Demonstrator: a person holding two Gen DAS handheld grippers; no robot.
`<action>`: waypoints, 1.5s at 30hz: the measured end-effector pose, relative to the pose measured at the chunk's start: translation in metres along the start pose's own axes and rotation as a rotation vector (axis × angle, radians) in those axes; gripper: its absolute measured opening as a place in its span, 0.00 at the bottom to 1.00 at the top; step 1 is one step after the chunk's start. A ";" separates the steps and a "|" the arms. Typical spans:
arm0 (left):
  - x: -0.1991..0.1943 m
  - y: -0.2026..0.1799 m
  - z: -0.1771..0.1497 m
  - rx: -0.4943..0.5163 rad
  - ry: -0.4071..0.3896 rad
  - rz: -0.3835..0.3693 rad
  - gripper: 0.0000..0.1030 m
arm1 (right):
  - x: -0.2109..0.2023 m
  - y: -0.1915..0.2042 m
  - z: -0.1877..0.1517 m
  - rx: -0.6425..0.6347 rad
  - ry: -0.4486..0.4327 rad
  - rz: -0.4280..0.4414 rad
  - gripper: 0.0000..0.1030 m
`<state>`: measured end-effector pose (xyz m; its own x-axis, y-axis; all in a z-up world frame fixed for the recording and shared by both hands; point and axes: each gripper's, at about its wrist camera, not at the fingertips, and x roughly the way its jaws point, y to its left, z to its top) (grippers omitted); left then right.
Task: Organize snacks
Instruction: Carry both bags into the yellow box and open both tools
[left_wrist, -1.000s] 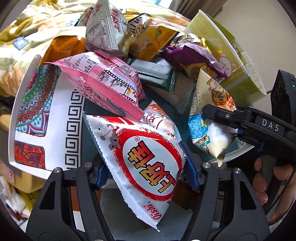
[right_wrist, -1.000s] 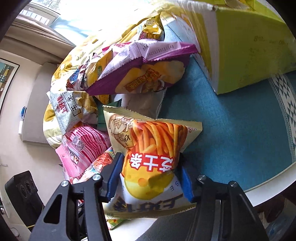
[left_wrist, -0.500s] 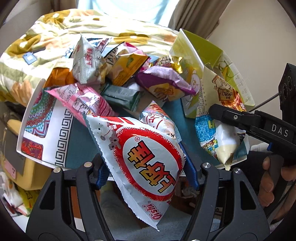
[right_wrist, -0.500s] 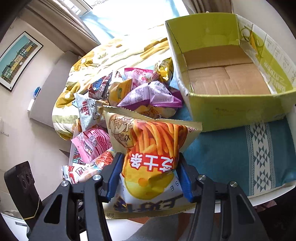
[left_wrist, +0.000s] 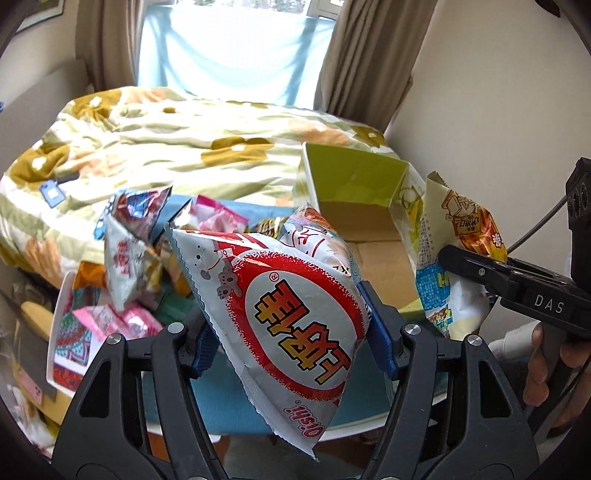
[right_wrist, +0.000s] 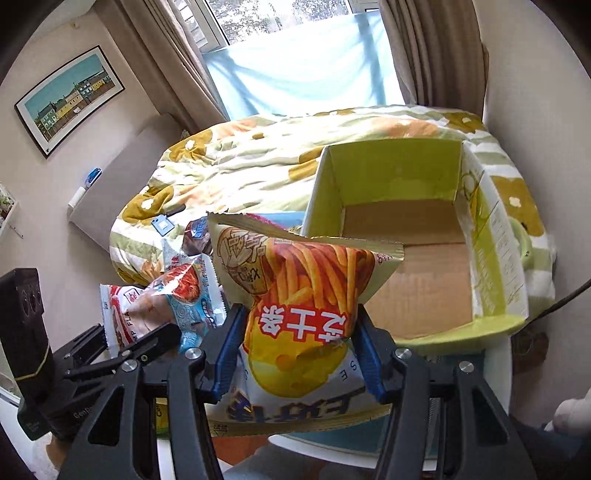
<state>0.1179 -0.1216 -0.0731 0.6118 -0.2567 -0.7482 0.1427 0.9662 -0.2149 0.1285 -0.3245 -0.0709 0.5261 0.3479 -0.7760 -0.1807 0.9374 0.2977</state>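
Observation:
My left gripper (left_wrist: 288, 332) is shut on a silver and red snack bag (left_wrist: 295, 317), held up in the air; a second bag with a prawn picture sits behind it (left_wrist: 317, 240). My right gripper (right_wrist: 295, 343) is shut on a yellow fries snack bag (right_wrist: 303, 295), held above the table in front of the open green cardboard box (right_wrist: 491, 254). The box shows nothing inside in either view (left_wrist: 354, 184). The right gripper and its bag show at the right of the left wrist view (left_wrist: 454, 266). The left gripper's bags show at the left of the right wrist view (right_wrist: 162, 306).
A heap of loose snack bags (left_wrist: 136, 251) lies on the blue-covered table, with a patterned white box (left_wrist: 70, 325) at its left edge. A bed with a flowered quilt (left_wrist: 184, 136) stands behind the table, below a curtained window.
Both grippers have risen and pulled back from the snack pile, each still holding its bag. The pile and the green box now lie lower and farther away.

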 end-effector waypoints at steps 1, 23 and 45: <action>0.006 -0.006 0.011 0.016 -0.003 -0.004 0.62 | -0.002 -0.007 0.007 -0.004 -0.010 -0.018 0.51; 0.234 -0.115 0.153 0.340 0.165 -0.045 0.69 | 0.050 -0.141 0.115 0.200 -0.018 -0.232 0.51; 0.207 -0.056 0.141 0.259 0.194 -0.032 0.89 | 0.098 -0.160 0.134 0.219 0.069 -0.228 0.51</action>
<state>0.3457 -0.2253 -0.1272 0.4477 -0.2633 -0.8545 0.3683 0.9251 -0.0921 0.3203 -0.4429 -0.1201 0.4739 0.1368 -0.8699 0.1221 0.9681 0.2188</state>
